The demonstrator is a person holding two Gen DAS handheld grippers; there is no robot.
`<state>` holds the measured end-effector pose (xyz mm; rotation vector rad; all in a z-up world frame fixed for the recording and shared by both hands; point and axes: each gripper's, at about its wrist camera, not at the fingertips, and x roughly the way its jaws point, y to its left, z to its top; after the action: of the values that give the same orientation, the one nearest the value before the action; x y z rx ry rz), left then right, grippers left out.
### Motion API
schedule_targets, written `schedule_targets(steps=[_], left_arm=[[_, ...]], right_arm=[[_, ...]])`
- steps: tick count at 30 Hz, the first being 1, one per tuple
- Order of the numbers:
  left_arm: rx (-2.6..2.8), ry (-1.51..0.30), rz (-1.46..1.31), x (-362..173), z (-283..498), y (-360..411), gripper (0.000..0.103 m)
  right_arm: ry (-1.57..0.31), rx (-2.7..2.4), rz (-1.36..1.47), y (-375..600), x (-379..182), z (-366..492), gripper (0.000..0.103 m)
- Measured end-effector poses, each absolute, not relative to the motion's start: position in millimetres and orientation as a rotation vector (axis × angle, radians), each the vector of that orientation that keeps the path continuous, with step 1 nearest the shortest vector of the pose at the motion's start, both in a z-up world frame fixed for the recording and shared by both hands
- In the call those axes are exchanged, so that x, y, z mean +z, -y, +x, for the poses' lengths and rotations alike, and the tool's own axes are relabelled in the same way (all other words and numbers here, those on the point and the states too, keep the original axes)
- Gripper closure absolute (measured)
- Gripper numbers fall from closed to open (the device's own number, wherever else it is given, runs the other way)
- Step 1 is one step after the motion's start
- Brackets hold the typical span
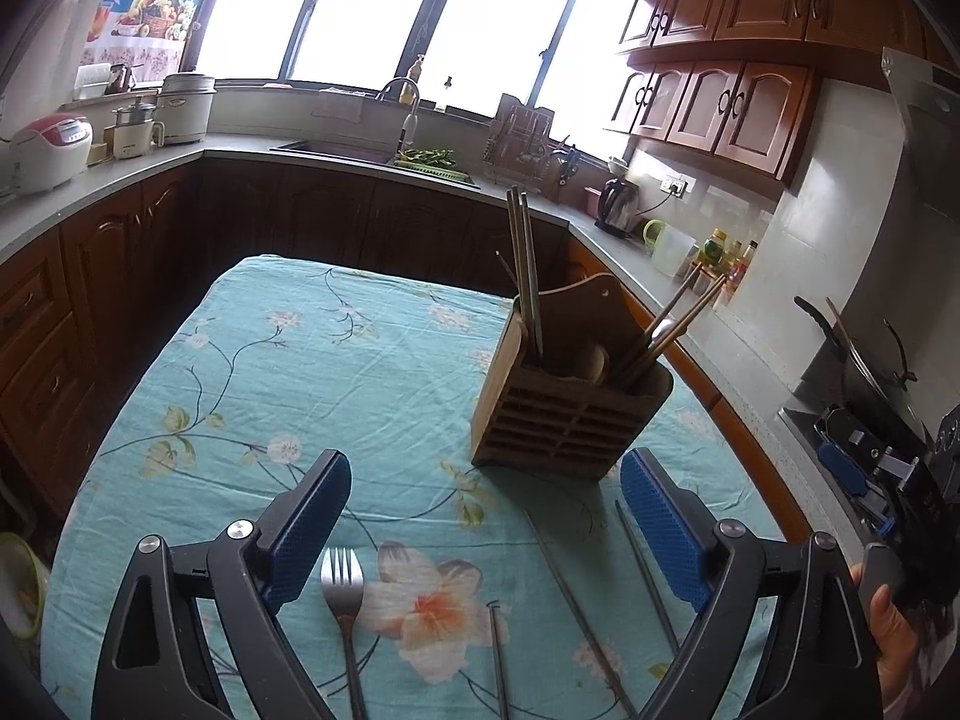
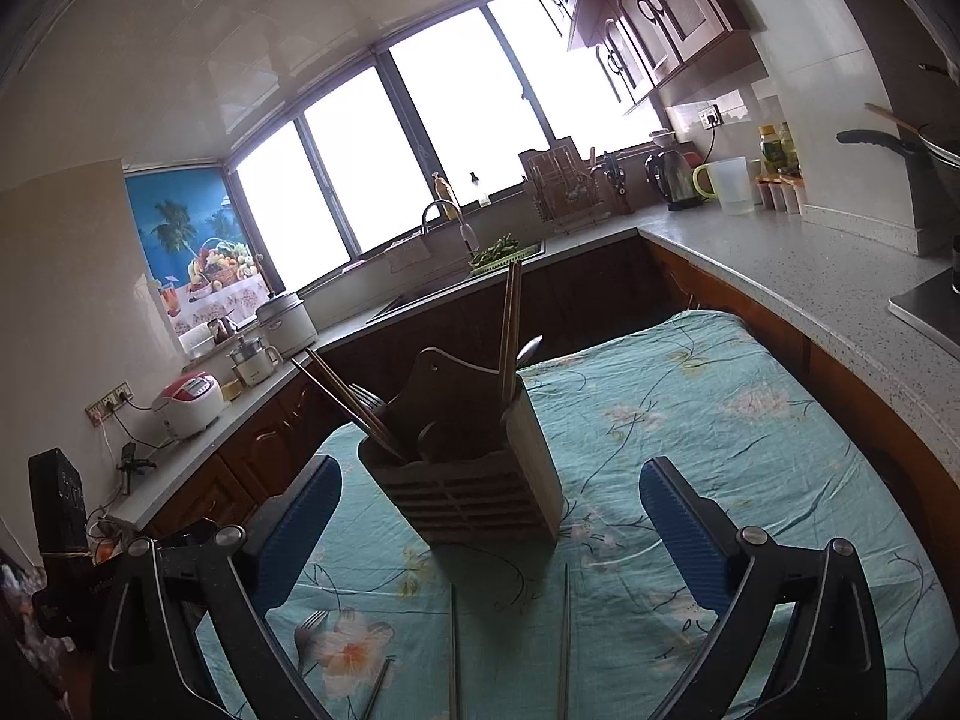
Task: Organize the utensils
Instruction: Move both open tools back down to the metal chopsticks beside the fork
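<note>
A brown slatted utensil holder (image 1: 564,414) stands on the teal floral tablecloth (image 1: 288,360), with chopsticks (image 1: 525,276) and a spoon in it. It also shows in the right wrist view (image 2: 480,480). A metal fork (image 1: 343,594) and three metal chopsticks (image 1: 576,612) lie flat on the cloth in front of the holder. My left gripper (image 1: 486,480) is open and empty above the fork and chopsticks. My right gripper (image 2: 492,480) is open and empty, facing the holder, above two chopsticks (image 2: 564,630); the fork (image 2: 309,630) lies at the lower left.
Kitchen counters (image 1: 252,147) wrap around the table, with a sink, rice cookers (image 1: 51,150), a kettle (image 1: 618,204), bottles and a stove with a pan (image 1: 864,360) on the right. The right gripper's body (image 1: 882,480) shows at the right edge.
</note>
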<state>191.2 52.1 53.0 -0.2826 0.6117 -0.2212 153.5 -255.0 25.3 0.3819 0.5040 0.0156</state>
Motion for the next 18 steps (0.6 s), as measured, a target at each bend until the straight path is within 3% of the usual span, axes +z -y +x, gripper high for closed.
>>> schedule_targets(steps=[18], left_arm=[[-0.212, -0.799, -0.269, 13, 171, -47, 0.011]], right_arm=[[-0.663, 0.014, 0.375, 241, -34, 131, 0.002]])
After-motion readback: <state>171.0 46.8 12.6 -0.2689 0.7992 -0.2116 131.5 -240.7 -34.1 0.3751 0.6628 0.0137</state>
